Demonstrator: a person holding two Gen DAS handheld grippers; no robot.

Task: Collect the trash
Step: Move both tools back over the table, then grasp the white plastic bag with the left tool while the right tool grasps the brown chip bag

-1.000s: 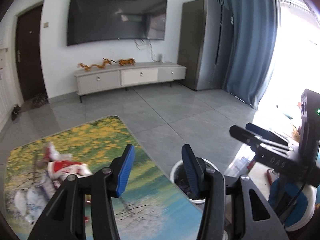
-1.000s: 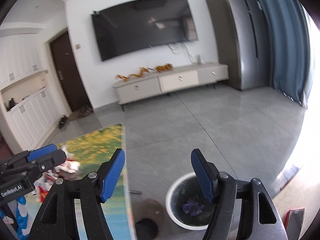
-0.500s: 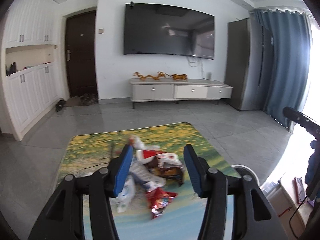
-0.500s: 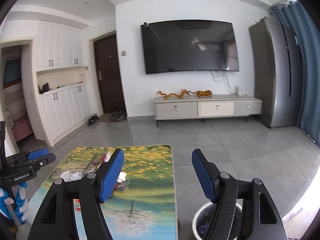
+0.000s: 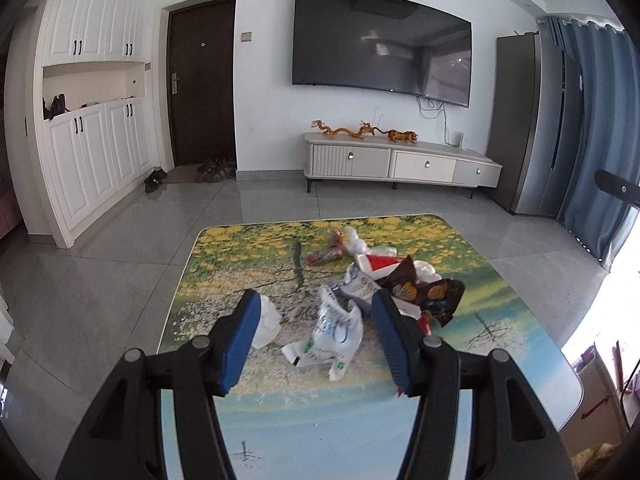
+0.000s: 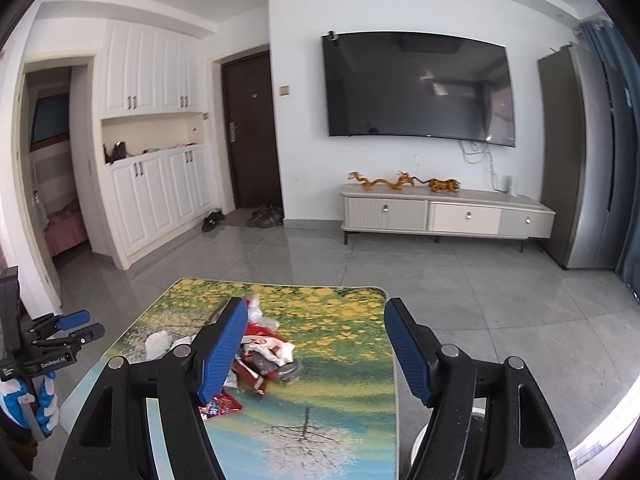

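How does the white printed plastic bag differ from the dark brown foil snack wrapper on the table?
The white printed plastic bag is pale, thin and lies apart, nearest the left gripper. The dark brown foil snack wrapper is glossy and sits in the heap, overlapping other wrappers. Both are crumpled and lie loose on the table.

The left claw hangs above the near half of the counter, whose top carries a print of yellow blossoms and blue water; its jaws have just been opening and nothing is pinched between the blue pads. Seen through the gap lies a crumpled white plastic bag, with a smaller white wad beside the left pad. Just behind sits a heap of snack wrappers, brown, red and white, touching one another, while a small red wrapper lies slightly apart farther back.
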